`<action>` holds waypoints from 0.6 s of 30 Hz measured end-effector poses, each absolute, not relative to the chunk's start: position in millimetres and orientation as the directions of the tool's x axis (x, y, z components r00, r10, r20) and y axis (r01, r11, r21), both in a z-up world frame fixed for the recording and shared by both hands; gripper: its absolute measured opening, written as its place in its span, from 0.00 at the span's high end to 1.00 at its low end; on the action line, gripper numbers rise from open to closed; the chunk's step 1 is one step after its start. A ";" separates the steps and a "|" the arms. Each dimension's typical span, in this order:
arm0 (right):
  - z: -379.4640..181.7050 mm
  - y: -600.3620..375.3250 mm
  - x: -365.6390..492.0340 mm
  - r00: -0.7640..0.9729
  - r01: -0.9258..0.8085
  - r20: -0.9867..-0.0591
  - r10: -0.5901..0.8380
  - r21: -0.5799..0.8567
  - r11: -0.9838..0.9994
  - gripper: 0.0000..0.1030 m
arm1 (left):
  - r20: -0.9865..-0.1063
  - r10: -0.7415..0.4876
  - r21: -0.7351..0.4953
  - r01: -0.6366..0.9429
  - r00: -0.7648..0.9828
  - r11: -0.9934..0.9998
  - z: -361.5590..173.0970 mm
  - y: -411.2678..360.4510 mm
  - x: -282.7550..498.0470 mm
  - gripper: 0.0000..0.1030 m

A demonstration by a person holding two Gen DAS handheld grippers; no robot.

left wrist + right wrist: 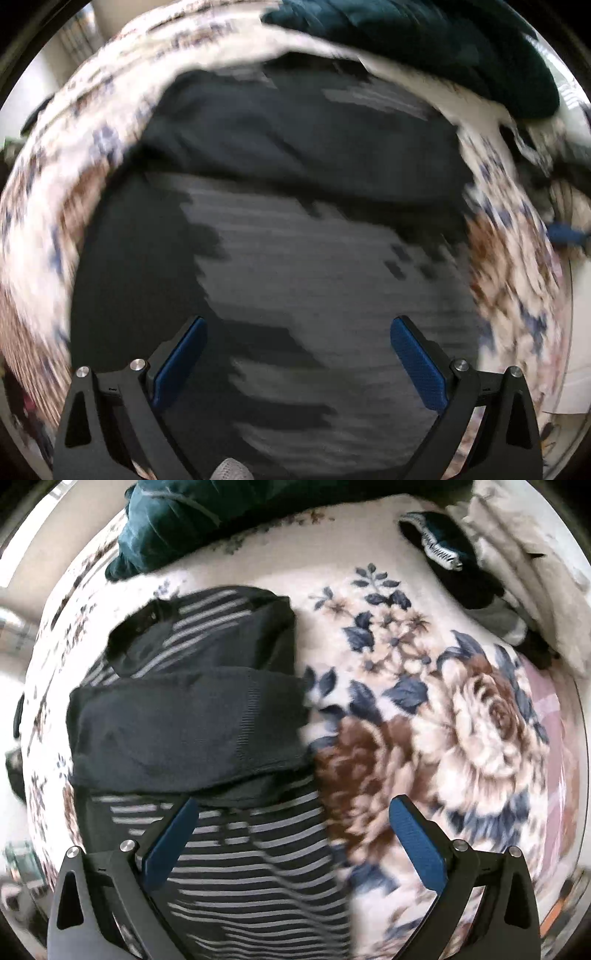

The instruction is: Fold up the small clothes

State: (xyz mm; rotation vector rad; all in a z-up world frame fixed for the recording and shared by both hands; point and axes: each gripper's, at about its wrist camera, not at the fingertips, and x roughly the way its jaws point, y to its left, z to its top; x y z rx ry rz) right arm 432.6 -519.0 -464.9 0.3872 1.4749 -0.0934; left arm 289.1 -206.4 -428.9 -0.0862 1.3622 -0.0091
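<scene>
My left tongs (pixel 298 363) hang wide open with nothing between the blue pads, directly above the striped dark garment (pixel 295 240), though that view is badly smeared. My right tongs (pixel 294 843) are also spread wide and empty, over the garment's right edge where it meets the floral blanket (pixel 461 709). One striped garment, with a plain dark sleeve (pixel 184 723) folded across it. One teal bundle (pixel 166 520) lies beyond, one dark pile (pixel 454 557) at far right.
</scene>
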 end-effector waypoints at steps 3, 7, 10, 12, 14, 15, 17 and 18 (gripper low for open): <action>-485.4 -544.5 441.0 0.049 0.249 -0.966 0.252 0.256 0.934 0.00 | -0.989 -0.095 -0.102 -0.059 0.110 0.993 -447.4 -259.6 246.3 0.01; -504.3 -570.8 455.1 0.011 0.177 -0.942 0.337 0.333 0.926 0.00 | -0.995 -0.094 -0.094 0.017 0.016 0.995 -472.9 -331.7 201.2 0.01; -519.3 -580.1 471.4 -0.014 0.147 -0.905 0.425 0.419 0.896 0.00 | -0.995 -0.099 -0.100 0.044 -0.028 0.994 -496.7 -367.6 184.6 0.01; -532.5 -579.1 486.2 -0.039 0.125 -0.874 0.485 0.477 0.870 0.00 | -0.998 -0.062 -0.064 0.045 -0.033 0.997 -509.8 -375.1 186.5 0.01; -548.2 -574.1 503.9 -0.060 0.103 -0.858 0.510 0.503 0.858 0.00 | -0.999 -0.040 -0.041 0.021 -0.020 0.999 -515.2 -372.8 192.7 0.02; -556.0 -571.8 512.9 -0.065 0.099 -0.852 0.520 0.513 0.853 0.00 | -0.998 -0.060 -0.060 -0.025 -0.005 0.998 -514.6 -365.0 197.6 0.02; -568.0 -568.3 527.8 -0.073 0.099 -0.852 0.518 0.510 0.854 0.00 | -0.998 -0.057 -0.059 -0.084 0.027 0.995 -507.8 -352.3 202.3 0.02; -572.7 -566.7 533.8 -0.089 0.094 -0.860 0.503 0.496 0.863 0.00 | -0.997 -0.050 -0.057 -0.111 0.064 0.992 -499.3 -342.9 204.3 0.02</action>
